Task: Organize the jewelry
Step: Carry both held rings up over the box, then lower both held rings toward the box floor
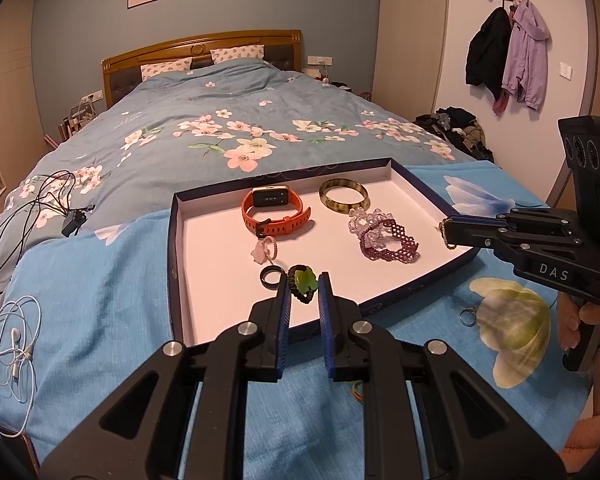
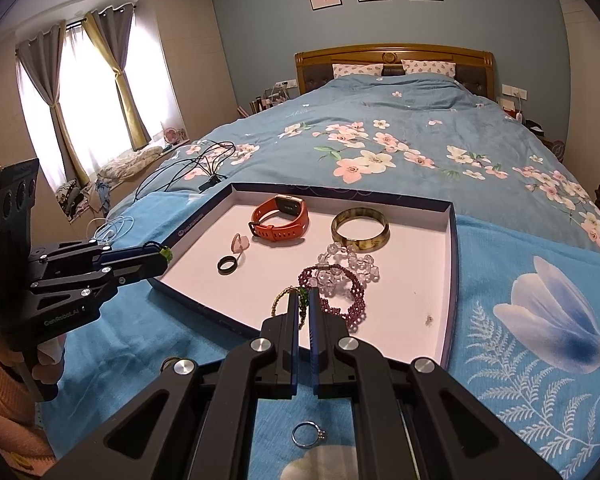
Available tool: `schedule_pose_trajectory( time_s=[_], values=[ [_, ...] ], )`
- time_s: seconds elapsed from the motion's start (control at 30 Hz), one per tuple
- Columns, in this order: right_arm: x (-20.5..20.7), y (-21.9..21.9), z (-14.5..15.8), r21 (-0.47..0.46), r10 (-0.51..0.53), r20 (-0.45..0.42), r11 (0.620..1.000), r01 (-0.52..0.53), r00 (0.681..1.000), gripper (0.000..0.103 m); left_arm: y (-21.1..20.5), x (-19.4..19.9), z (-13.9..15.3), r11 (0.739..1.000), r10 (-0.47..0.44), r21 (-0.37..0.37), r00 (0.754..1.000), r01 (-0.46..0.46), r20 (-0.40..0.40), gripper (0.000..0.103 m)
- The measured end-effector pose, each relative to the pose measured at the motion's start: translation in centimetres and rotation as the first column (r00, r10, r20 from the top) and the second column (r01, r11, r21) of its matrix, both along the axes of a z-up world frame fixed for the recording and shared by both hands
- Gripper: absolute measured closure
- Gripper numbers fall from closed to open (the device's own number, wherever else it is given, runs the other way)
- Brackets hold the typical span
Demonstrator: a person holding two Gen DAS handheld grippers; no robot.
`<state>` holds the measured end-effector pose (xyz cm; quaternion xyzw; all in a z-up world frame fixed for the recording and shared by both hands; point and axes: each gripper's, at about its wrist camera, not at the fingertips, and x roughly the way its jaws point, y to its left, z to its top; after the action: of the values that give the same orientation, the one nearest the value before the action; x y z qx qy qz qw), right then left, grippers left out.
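Left tongs point(image 1: 304, 286): clamped on green pendant point(image 1: 303, 280) over box lid point(image 1: 204, 264).
Right tongs point(image 2: 305, 300): clamped on gold chain point(image 2: 281, 298).

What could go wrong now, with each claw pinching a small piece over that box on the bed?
1. The left claw grips the green pendant by its edges; it might slip out and drop onto the black ring.
2. The gold chain dangling from the right claw could snag the purple beaded bracelet beside it.
3. The silver ring still lies on the soft blue cover outside the box and may get overlooked.
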<state>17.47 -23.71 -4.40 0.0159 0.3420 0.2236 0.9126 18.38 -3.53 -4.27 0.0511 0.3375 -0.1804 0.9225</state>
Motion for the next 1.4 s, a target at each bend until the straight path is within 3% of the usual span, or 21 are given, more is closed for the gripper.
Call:
schedule_pose_trajectory(
  time_s=[1.4],
  values=[
    [2.6, 0.1, -1.4, -0.042, -0.013, -0.029, 0.999, 0.012, 0.999, 0.100, -0.1, 2.5, -1.9, 1.000, 0.028, 0.010, 0.999, -0.027, -0.038, 0.089]
  ],
)
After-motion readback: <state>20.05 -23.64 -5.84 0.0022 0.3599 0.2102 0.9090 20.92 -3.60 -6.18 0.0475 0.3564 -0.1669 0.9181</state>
